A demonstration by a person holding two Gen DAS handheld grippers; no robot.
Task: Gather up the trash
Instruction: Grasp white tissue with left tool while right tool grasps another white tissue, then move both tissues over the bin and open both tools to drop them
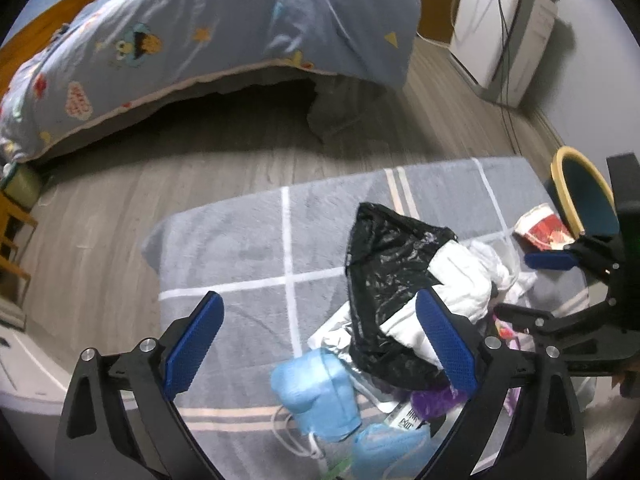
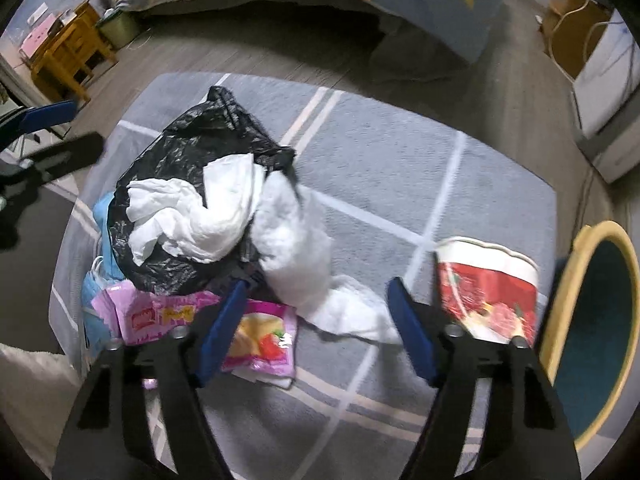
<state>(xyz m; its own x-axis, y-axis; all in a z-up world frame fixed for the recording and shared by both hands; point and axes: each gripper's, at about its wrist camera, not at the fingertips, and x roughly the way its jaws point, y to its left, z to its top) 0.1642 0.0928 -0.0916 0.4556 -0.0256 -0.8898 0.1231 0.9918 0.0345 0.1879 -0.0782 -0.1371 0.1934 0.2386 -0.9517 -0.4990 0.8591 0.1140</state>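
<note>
A pile of trash lies on a grey rug (image 1: 224, 248). It holds a crumpled black plastic bag (image 1: 388, 280) (image 2: 188, 160), white tissues (image 2: 208, 208), light-blue face masks (image 1: 316, 392), a pink snack wrapper (image 2: 160, 316) and a red-and-white paper cup (image 2: 488, 292) (image 1: 540, 228). My left gripper (image 1: 320, 340) hangs open above the masks and the bag's near edge. My right gripper (image 2: 318, 292) is open, pointing steeply down, with a strip of white tissue (image 2: 344, 312) on the rug between its fingers; the pads do not press it. The cup lies just right of its right finger.
A round container (image 2: 592, 320) with a yellow rim and a teal inside stands at the rug's right edge. A bed with a blue patterned duvet (image 1: 240, 40) lies beyond bare wood floor. A white cabinet (image 1: 508, 32) with cables is at the far right, and wooden furniture (image 2: 64, 60) at the far left.
</note>
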